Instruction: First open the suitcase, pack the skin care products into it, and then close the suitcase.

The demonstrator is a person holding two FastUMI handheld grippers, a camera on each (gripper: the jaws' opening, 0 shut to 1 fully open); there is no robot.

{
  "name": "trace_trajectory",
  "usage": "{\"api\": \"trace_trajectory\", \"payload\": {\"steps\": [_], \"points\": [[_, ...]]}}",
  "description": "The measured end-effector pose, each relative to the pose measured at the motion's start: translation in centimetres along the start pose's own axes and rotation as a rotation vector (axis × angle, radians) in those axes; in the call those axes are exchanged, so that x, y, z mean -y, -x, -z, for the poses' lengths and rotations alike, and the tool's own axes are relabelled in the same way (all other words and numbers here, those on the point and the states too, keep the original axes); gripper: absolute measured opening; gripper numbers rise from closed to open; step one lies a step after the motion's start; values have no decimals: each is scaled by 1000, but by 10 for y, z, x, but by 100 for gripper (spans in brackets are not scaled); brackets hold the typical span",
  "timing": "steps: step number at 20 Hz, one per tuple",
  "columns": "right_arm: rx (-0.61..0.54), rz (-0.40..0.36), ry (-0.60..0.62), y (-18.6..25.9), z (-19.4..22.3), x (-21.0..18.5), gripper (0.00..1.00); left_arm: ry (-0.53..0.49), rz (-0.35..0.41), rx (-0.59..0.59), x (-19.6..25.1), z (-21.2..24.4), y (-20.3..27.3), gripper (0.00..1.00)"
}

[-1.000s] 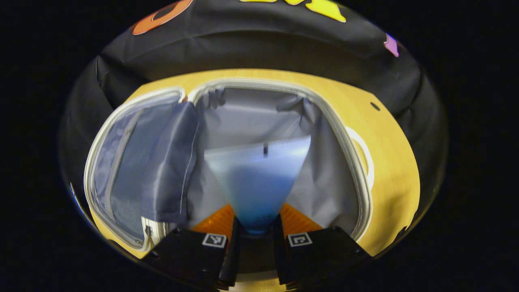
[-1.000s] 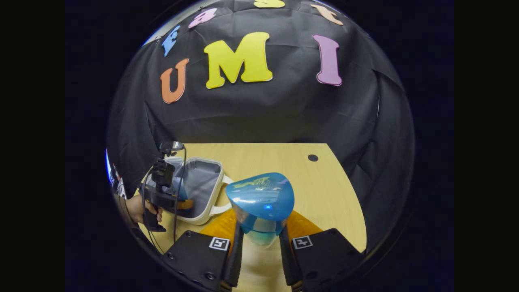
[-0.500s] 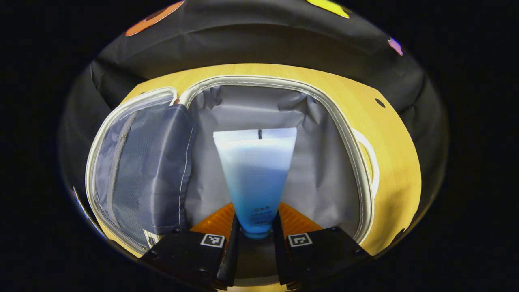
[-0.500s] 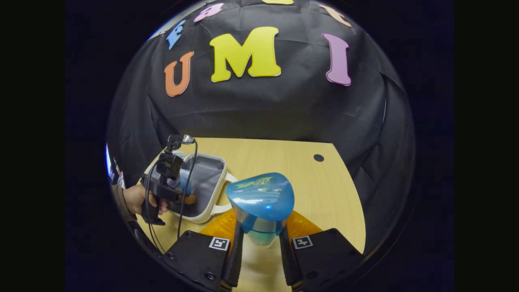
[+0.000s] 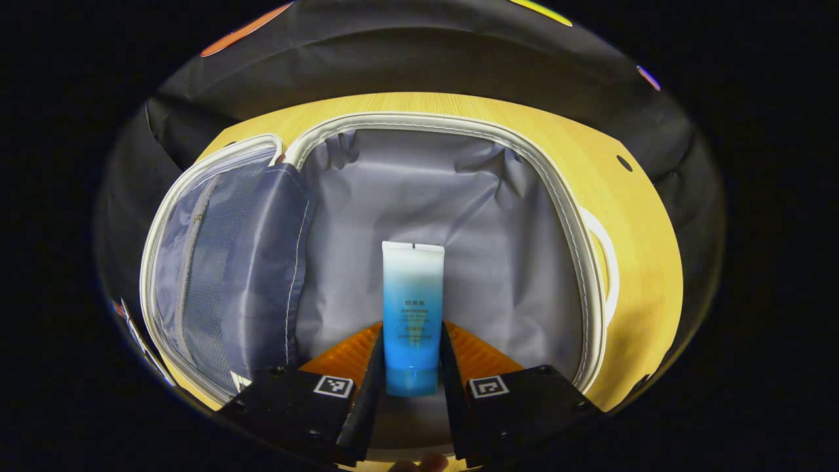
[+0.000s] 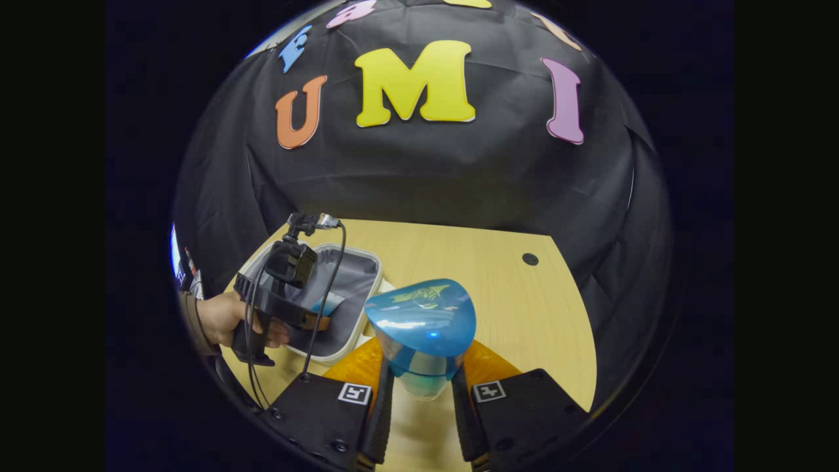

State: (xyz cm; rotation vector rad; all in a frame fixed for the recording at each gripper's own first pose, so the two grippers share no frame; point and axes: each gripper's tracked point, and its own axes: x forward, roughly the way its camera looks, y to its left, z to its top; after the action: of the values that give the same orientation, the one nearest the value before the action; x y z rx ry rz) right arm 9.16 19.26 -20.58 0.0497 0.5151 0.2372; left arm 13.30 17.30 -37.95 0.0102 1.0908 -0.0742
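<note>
A white suitcase lies open on the wooden table, grey lining showing, its lid with a mesh pocket flopped to the left. A blue-and-white tube lies flat on the lining, its cap end between the fingers of my left gripper, which stand slightly apart from it. In the right gripper view my right gripper is shut on a blue bottle with a rounded triangular cap, held above the table. There the left gripper hovers over the suitcase, tube at its tips.
A hand holds the left gripper, with cables trailing from it. The suitcase's white handle points toward the bare table, which has a small round hole. Black cloth walls close the table at the back and sides.
The tube has dropped from tilted up toward the camera to flat on the lining, and the left fingers have eased apart. The right gripper and its bottle stayed nearly still.
</note>
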Motion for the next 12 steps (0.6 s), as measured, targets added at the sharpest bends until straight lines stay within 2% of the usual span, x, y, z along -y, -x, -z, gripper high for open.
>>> {"api": "trace_trajectory", "payload": {"steps": [3, 5, 6, 7, 10, 12], "points": [[-1, -4, 27, 2, 0, -13, 39, -22, 39, 136, 10, -21, 37, 54], [-1, -21, 44, 2, 0, -26, 39, -83, 43, 258, 9, -37, 78, 62], [-1, -33, 52, 0, -2, -34, 39, -104, 30, 320, 2, -43, 99, 78], [-1, -46, 56, -3, -4, -43, 39, -119, 22, 375, -3, -45, 119, 89], [-9, -94, 46, -20, -11, -79, 37, -151, -56, 523, -36, -49, 182, 94], [-32, -126, 40, -38, -12, -107, 39, -154, -118, 565, -63, -42, 205, 99]]}}
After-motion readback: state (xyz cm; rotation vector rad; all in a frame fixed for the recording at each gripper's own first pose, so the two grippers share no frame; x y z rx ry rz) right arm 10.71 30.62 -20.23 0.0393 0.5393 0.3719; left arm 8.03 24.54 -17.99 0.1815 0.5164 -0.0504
